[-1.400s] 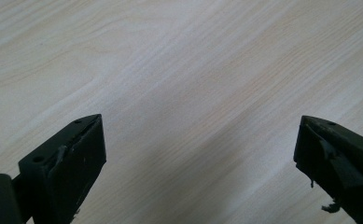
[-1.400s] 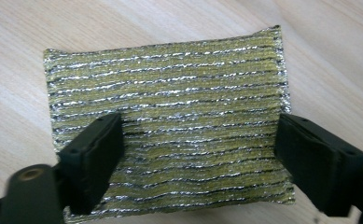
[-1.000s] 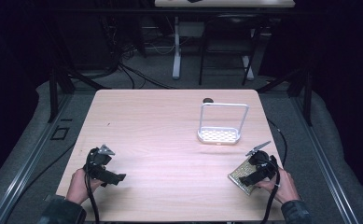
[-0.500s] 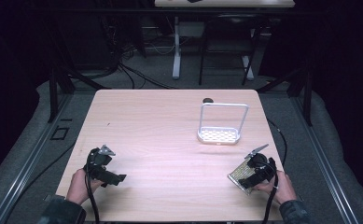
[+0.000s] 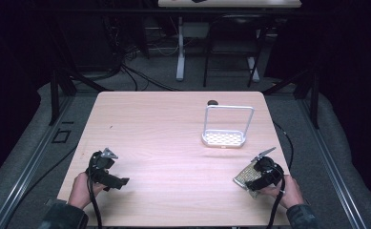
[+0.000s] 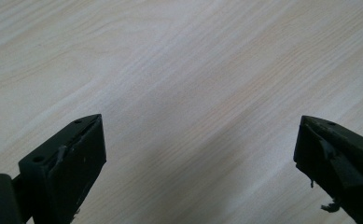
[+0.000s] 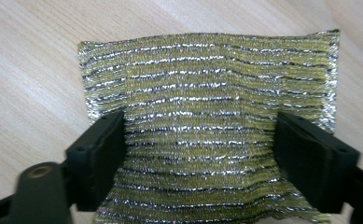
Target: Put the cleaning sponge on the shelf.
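Left gripper (image 5: 118, 181) low over the near-left part of the wooden table (image 5: 173, 124), jaws spread wide with bare wood between them. Right gripper (image 5: 254, 177) at the near-right corner, its 2 jaws apart, straddling a gold-and-silver scrubbing pad (image 7: 207, 121) lying flat on the table; contact with the pad unclear. White wire rack (image 5: 225, 128) stands upright farther back, right of centre.

A yellow-green scouring pad (image 7: 207, 126) with glittering silver stripes lies flat on the tabletop (image 5: 173, 138) near its front right corner, one edge slightly wavy. A white wire rack (image 5: 224, 128) with a perforated base and an upright loop frame stands toward the back right, well apart from the pad.
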A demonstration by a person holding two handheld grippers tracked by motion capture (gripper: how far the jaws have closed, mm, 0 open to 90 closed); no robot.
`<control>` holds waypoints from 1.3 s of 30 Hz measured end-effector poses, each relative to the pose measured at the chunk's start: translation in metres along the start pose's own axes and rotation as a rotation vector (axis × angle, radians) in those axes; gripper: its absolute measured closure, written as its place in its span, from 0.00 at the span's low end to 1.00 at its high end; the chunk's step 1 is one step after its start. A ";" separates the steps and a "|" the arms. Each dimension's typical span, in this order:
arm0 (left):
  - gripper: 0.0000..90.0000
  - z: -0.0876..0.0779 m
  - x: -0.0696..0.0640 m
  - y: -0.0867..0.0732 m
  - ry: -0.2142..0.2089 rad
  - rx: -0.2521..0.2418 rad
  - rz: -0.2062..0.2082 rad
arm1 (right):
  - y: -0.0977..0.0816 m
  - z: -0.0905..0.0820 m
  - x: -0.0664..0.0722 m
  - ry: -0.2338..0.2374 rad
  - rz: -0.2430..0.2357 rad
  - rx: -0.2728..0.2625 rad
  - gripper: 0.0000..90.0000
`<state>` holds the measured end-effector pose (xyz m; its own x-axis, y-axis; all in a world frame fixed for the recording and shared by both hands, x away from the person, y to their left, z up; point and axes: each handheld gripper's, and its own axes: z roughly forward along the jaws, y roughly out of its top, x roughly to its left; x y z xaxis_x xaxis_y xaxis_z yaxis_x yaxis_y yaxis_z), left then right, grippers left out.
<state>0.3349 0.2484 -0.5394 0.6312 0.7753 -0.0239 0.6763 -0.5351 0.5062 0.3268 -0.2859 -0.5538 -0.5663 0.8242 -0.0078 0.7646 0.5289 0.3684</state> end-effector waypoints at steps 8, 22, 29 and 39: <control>0.03 0.000 0.000 0.000 -0.001 0.003 0.003 | -0.003 -0.005 -0.001 0.005 0.034 -0.053 0.49; 0.02 -0.002 0.001 0.000 0.009 -0.013 0.008 | -0.002 -0.015 0.004 -0.030 0.030 -0.096 0.60; 0.02 -0.001 0.000 0.001 0.030 -0.007 0.013 | -0.001 -0.019 0.004 -0.022 0.055 -0.128 0.60; 0.02 -0.002 0.009 0.006 0.048 -0.028 -0.043 | 0.006 -0.026 0.011 -0.023 0.080 -0.174 0.60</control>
<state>0.3436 0.2529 -0.5351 0.5820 0.8132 -0.0051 0.6915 -0.4916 0.5293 0.3169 -0.2785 -0.5273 -0.4975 0.8674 0.0074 0.7409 0.4205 0.5237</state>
